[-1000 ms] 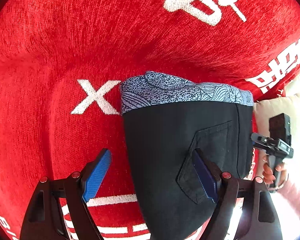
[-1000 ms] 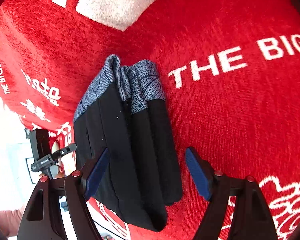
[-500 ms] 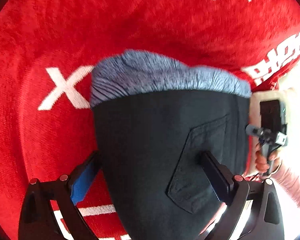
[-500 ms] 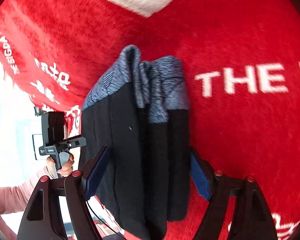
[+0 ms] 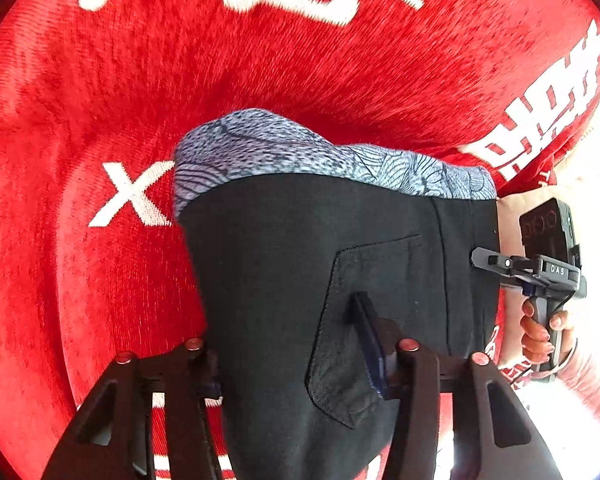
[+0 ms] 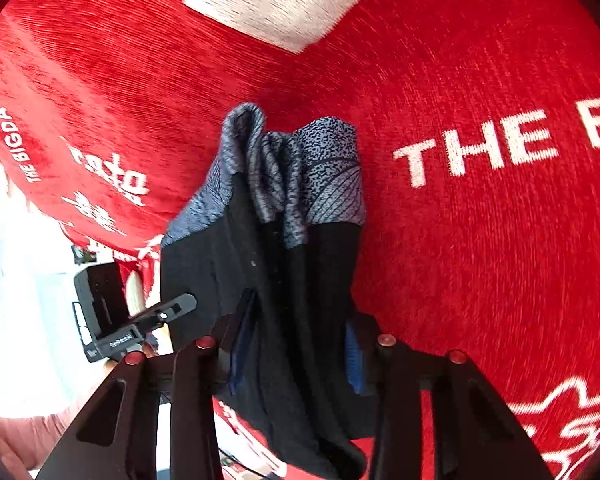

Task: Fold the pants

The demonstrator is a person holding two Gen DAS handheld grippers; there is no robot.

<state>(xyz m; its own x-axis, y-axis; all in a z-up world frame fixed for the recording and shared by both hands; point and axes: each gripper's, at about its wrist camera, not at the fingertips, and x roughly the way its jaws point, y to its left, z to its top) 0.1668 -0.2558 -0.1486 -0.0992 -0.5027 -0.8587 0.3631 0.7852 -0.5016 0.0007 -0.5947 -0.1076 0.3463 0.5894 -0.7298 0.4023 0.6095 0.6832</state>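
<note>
On the red cloth (image 5: 100,280) over the desk, folded black pants (image 5: 300,260) lay flat, patterned waistband (image 5: 320,152) away from both cameras. Left gripper (image 5: 296,356) and right gripper (image 6: 296,348) jaws were closing, stack between them, pads looked pressed into the fabric. Risk, as I judged it: bite takes only top layers, so the fold slips open or drags cloth. No containers visible; back pocket (image 5: 364,320) looked flat, contents unclear.
</note>
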